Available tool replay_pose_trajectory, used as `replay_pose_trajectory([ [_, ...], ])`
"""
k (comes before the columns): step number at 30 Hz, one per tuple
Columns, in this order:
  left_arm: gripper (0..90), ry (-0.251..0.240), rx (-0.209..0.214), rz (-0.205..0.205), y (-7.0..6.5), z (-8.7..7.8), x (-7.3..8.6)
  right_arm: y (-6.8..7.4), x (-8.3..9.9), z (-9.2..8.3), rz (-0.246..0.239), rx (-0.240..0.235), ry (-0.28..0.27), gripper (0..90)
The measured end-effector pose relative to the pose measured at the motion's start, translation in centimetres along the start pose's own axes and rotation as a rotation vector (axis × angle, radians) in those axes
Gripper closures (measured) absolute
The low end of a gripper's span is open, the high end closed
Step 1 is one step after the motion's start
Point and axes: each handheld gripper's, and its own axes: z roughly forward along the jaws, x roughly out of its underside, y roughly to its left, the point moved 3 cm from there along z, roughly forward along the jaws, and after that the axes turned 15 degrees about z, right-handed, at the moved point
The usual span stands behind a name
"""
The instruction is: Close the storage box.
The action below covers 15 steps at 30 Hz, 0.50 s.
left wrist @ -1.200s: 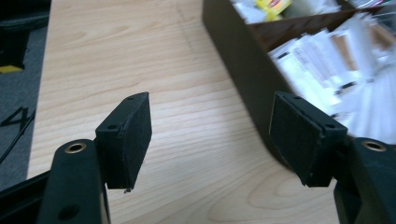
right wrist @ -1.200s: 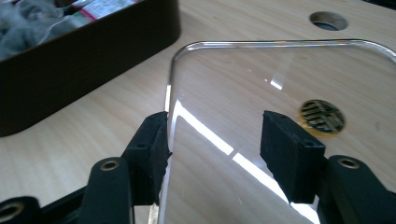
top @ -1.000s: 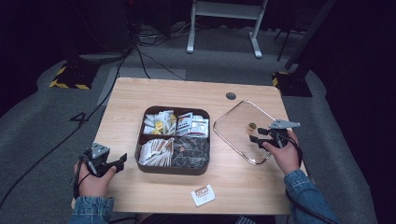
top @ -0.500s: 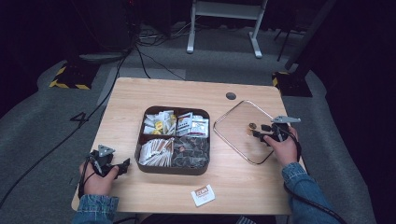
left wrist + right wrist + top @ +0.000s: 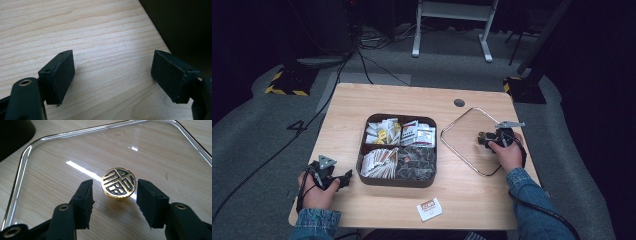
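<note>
At the desk's point(image 5: 362, 105) three o'clock side, the glass lid's point(image 5: 462, 131) gold knob point(image 5: 119, 183) is straddled by the right tongs point(image 5: 114, 195), just closing but not yet touching, while at seven o'clock the left tongs point(image 5: 112, 75) are held wide, empty, just opening.

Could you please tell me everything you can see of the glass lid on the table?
The glass lid is a clear, rounded-square pane with a shiny metal rim, lying flat on the wooden table to the right of the dark compartment box and apart from it. At its centre stands a round gold knob with a black pattern. The right hand-held gripper straddles the knob; its jaws have just been closing, with small gaps left on both sides.
</note>
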Motion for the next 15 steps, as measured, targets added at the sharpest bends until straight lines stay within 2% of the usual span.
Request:
replay_pose_trajectory([
  [6, 19.5, 0.000, 0.000, 0.004, 0.0, 0.0, 0.0, 0.2, -0.2, 1.2, -0.023, 0.032, 0.022, 52.5],
  [11, 19.6, 0.000, 0.000, 0.004, 0.0, 0.0, 0.0, 0.4, -0.2, 1.7, -0.043, 0.062, -0.015, 58.2],
  [15, 19.6, 0.001, 0.000, 0.004, 0.0, 0.0, 0.0, 0.3, -0.2, 1.7, -0.041, 0.056, -0.022, 58.7],
])
